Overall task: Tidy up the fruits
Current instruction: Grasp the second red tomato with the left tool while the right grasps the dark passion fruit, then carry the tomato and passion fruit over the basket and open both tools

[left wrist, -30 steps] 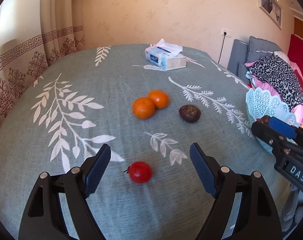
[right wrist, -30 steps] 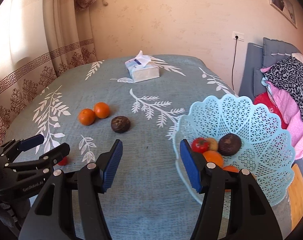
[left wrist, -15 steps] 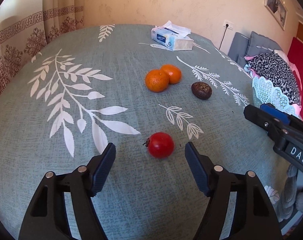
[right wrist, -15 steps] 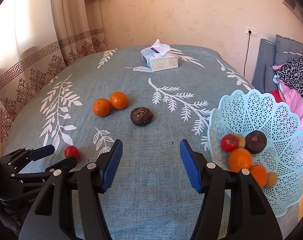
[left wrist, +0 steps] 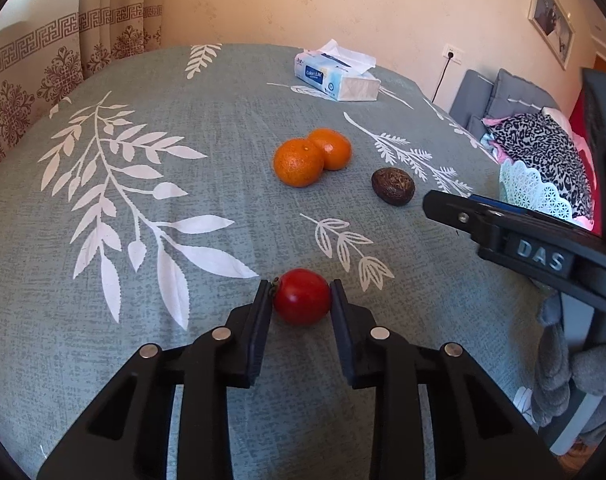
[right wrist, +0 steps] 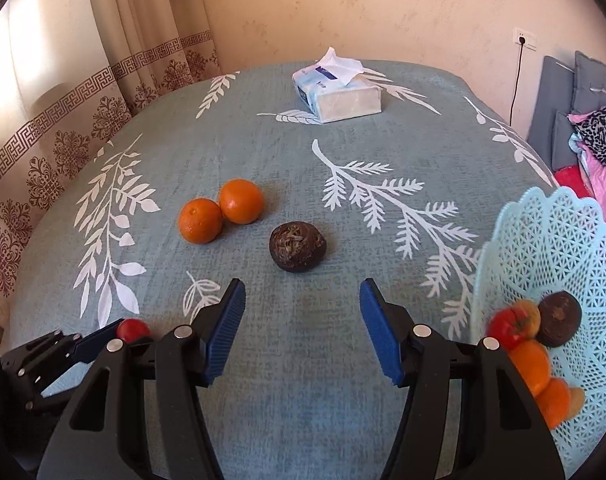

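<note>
My left gripper [left wrist: 302,294] is shut on a red tomato [left wrist: 302,296] that rests on the teal tablecloth [left wrist: 183,260]; the tomato also shows in the right wrist view [right wrist: 132,329]. Two oranges [left wrist: 309,156] [right wrist: 219,210] lie touching each other further back, with a dark brown fruit [left wrist: 393,186] [right wrist: 298,246] to their right. My right gripper [right wrist: 302,324] is open and empty, just short of the brown fruit. A light blue lattice basket [right wrist: 551,248] at the right holds several fruits [right wrist: 531,336].
A tissue pack [left wrist: 337,76] [right wrist: 337,90] lies at the far side of the table. Curtains [right wrist: 103,80] hang at the left. A chair with clothes [left wrist: 543,140] stands beyond the right table edge. My right gripper's side [left wrist: 543,248] shows in the left view.
My left gripper has moved forward and closed its fingers on the red tomato. My right gripper has moved left and forward towards the brown fruit, so the basket sits further right.
</note>
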A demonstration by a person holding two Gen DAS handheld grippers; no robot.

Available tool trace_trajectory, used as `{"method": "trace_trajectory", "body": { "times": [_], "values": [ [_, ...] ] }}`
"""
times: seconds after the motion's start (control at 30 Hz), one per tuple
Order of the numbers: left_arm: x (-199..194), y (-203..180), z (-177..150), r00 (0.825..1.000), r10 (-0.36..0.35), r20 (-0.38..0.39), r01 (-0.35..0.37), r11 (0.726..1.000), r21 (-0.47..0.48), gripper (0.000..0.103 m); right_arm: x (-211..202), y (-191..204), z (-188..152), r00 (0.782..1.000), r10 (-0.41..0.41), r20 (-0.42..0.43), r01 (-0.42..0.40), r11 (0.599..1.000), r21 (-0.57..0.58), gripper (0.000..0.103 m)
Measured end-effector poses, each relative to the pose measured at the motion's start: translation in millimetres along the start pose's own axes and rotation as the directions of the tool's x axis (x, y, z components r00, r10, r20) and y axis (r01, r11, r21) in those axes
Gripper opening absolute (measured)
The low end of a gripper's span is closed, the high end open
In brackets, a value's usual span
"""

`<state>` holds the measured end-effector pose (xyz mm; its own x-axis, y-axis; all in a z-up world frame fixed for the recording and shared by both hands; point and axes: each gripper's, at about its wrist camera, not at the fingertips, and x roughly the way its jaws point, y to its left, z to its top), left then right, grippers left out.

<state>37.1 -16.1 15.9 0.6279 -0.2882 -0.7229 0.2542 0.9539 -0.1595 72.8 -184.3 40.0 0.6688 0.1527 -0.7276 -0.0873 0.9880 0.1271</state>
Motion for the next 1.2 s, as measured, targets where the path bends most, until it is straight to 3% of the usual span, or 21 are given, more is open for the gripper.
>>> {"method": "trace_trajectory", "body": {
  "times": [0.2, 0.57, 0.63, 0.77, 1.2],
  "values": [
    [-6.3, -2.0, -1.7, 0.999, 0.017, 0.033, -0.018, 1.000, 0.010, 0.030, 22.5, 9.0, 13.4, 1.000, -0.010, -0.023, 0.010, 0.999, -0.031, 0.061],
    [-2.4, 1.2, 0.0, 1.000, 0.011, 0.022, -0.010, 1.000, -0.010, 0.030, 63.1, 6.3, 27.0, 0.996, -0.062, -0.068, 0.061, 0.998, -0.016, 0.061],
    [-2.4, 1.2, 0.0, 1.000, 0.010, 0.022, -0.010, 1.000, -0.010, 0.030, 63.8, 7.5, 26.2, 0.995, -0.073, -0.061, 0.071, 0.997, -0.028, 0.060],
    [-2.4, 0.8, 0.3, 1.000, 0.012, 0.021, -0.012, 1.000, -0.012, 0.030, 63.0, 13.3, 24.5, 0.995, -0.086, -0.052, 0.083, 0.994, -0.065, 0.042],
    [-4.2, 0.3, -0.1, 0.999, 0.024, 0.031, -0.023, 1.000, -0.007, 0.030, 33.3, 14.8, 13.0, 0.997, -0.071, -0.026, 0.069, 0.996, -0.056, 0.042]
  ]
}}
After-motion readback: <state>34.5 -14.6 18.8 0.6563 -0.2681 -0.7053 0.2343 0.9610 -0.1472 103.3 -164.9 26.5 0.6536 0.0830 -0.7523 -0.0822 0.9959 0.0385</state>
